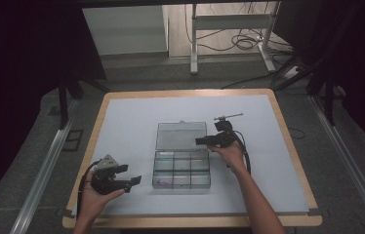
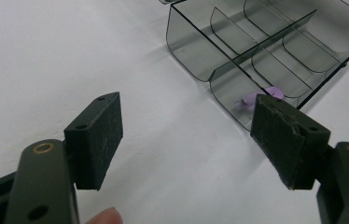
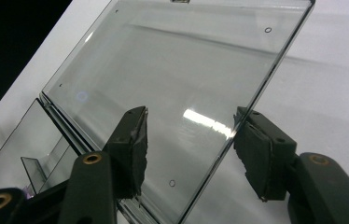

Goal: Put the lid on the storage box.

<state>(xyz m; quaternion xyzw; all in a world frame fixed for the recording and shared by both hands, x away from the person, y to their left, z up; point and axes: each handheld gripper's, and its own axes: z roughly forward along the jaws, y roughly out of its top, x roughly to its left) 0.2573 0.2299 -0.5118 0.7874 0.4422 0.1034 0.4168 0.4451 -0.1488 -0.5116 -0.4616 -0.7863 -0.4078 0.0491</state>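
Observation:
A clear smoky plastic compartment box [image 1: 181, 168] lies on the white table cover, its lid [image 1: 180, 135] folded back on the far side. A small purple piece [image 1: 161, 182] rests in the near-left compartment and is seen through the wall [image 2: 261, 95] in the left gripper view. My right gripper [image 1: 201, 141] is at the lid's right edge. In the right gripper view its jaws [image 3: 189, 140] straddle that edge [image 3: 252, 93], one pad over the lid, the other beside it, with gaps showing. My left gripper [image 1: 131, 174] is held open left of the box, nothing between its pads [image 2: 186, 135].
The white cover [image 1: 131, 122] spans a wooden-edged table [image 1: 190, 222]. Beyond the far edge stands a white metal desk frame [image 1: 193, 44] with cables [image 1: 241, 41] on the floor. Dark curtains hang at both sides.

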